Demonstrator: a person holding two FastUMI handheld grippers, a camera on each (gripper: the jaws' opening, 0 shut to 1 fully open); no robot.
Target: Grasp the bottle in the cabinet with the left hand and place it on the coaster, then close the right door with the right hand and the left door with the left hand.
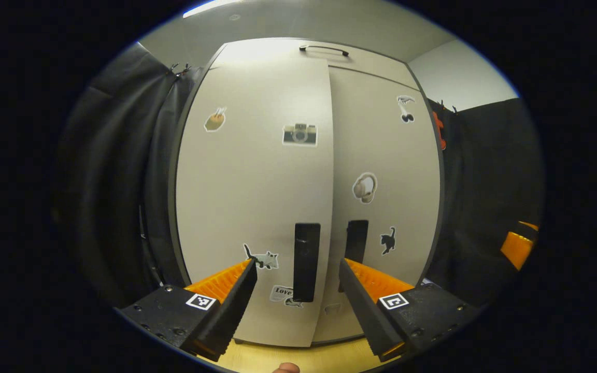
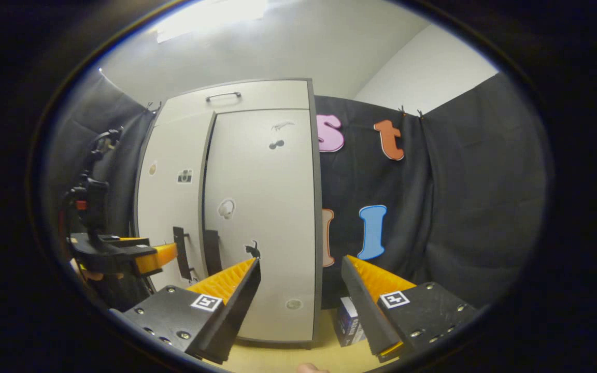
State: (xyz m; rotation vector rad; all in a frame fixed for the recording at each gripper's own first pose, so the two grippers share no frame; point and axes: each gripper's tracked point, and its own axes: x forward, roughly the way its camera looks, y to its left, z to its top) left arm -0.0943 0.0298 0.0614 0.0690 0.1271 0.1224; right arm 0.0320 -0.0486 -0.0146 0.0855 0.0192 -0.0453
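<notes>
Cabinet (image 1: pixel 257 197): pale, two-door, standing on a light wooden table (image 1: pixel 298 360) against the booth's black cloth wall. A separate top panel carries a dark bar handle (image 1: pixel 324 49).

Left door (image 1: pixel 254 207): nearly shut, its free edge standing slightly proud of the right door. Bears stickers, among them a camera (image 1: pixel 300 134) and a grey animal (image 1: pixel 265 259). Dark vertical handle (image 1: pixel 307 261) near its inner edge.

Right door (image 1: pixel 384 207): shut flush to the frame in both views. Bears a headphone-like sticker (image 1: pixel 365 187) and a black cat sticker (image 1: pixel 388 241). Dark vertical handle (image 1: pixel 356 241) beside the left door's handle.

Left tongs (image 1: pixel 297 277): wide open, holding nothing, fingers either side of the left door's handle and in front of it; contact with the door cannot be told. In the right gripper view it shows at the far left, (image 2: pixel 166 254) its tip just beside the left door's handle.

Right tongs (image 2: pixel 301 274): wide open, holding nothing, held in front of the right door and clear of it.

Small dark box (image 2: pixel 347 321): on the table, just right of the cabinet's foot.

Bottle and coaster: position cannot be told from these views.
</notes>
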